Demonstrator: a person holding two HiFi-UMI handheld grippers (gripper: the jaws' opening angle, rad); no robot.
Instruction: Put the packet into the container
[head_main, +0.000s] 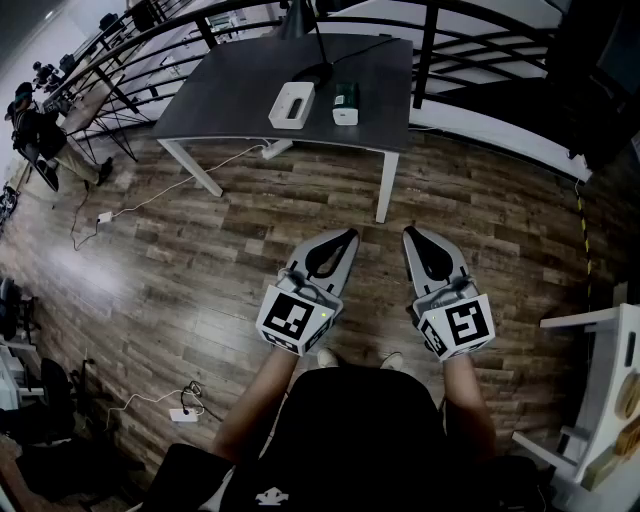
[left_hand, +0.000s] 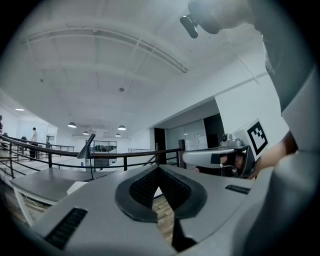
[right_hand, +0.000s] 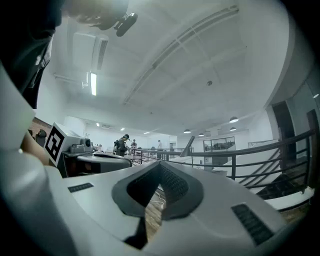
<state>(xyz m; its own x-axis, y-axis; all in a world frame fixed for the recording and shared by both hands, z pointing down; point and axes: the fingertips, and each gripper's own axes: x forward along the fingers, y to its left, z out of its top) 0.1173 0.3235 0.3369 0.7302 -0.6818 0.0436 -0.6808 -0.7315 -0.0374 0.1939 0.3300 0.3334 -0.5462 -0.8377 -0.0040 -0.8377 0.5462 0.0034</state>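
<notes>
Our left gripper (head_main: 345, 240) and right gripper (head_main: 412, 238), clenched empty, hang short of the table (head_main: 230, 90); its packet (head_main: 346, 103), beside the container (head_main: 292, 105), looks light, crushable. We'd pinch its sides.

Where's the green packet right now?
In the head view, the green packet sits on the dark table near the top of the picture, just to the right of the white container.

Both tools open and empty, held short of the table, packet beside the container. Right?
No, both are shut: the left tool has its jaws together in the left gripper view, the right tool in the right gripper view. The rest holds.
</notes>
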